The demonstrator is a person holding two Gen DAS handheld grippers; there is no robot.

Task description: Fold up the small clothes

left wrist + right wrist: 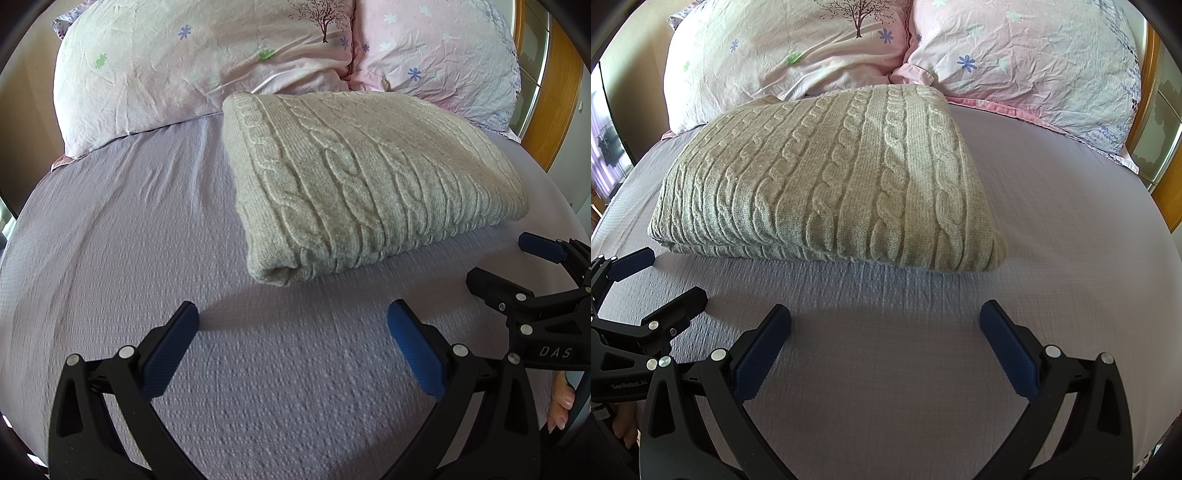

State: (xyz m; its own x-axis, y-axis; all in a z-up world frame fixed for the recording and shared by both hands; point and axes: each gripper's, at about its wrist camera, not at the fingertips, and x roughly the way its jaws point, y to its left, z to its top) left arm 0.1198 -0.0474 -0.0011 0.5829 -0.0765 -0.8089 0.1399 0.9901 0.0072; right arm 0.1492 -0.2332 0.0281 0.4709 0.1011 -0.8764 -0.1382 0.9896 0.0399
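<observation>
Left gripper nearest camera, jaws apart, empty, low over lilac bedsheet. Right gripper same: jaws apart, empty. Folded cable-knit sweater lies ahead of both, on sheet, far edge touching pillows. Long axis runs left-right. Sweater sits right of left gripper, left of right gripper, so between them; which is nearer, hard to tell through fisheye. Fold looks finished.

The sweater is thick cable-knit wool, soft and matt. The bed sheet is textured woven cloth. The pillows are crinkled printed cotton; the headboard is glossy wood.
</observation>
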